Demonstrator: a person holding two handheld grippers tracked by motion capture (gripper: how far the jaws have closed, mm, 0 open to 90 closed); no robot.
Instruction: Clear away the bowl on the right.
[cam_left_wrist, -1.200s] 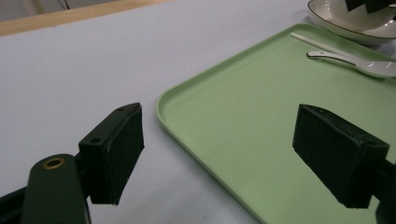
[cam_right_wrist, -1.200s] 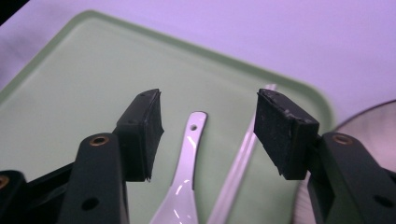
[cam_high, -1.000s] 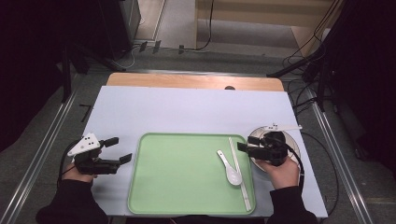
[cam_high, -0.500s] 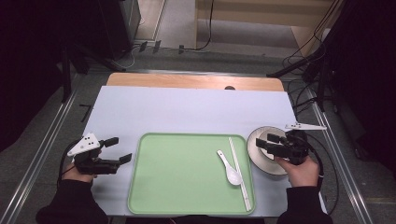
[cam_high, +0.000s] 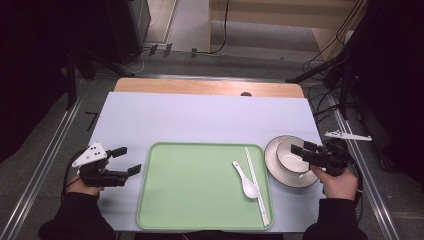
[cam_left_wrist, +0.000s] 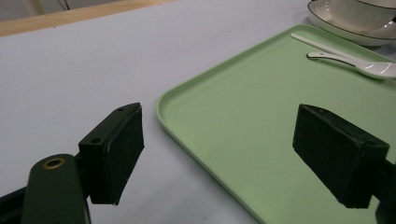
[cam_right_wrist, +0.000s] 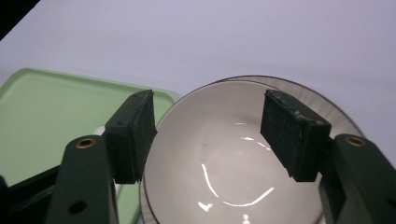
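Note:
A white bowl (cam_high: 292, 161) stands on a white plate (cam_high: 273, 161) just right of a light green tray (cam_high: 200, 190). On the tray's right part lie a white spoon (cam_high: 245, 180) and a pair of white chopsticks (cam_high: 257, 187). My right gripper (cam_high: 303, 148) hovers over the bowl with its jaws open; in the right gripper view the bowl (cam_right_wrist: 224, 163) lies below and between them, untouched. My left gripper (cam_high: 127, 160) rests open on the table left of the tray, holding nothing. In the left gripper view its jaws (cam_left_wrist: 219, 154) frame the tray's near corner (cam_left_wrist: 261, 140).
A pale blue mat (cam_high: 200, 120) covers the table, with a wooden strip (cam_high: 200, 87) along the far edge. Metal rails run down both sides. Cables and dark equipment stand on the floor beyond the table.
My right gripper has moved rightward, from beside the tray's right edge to over the bowl. The left gripper has stayed put.

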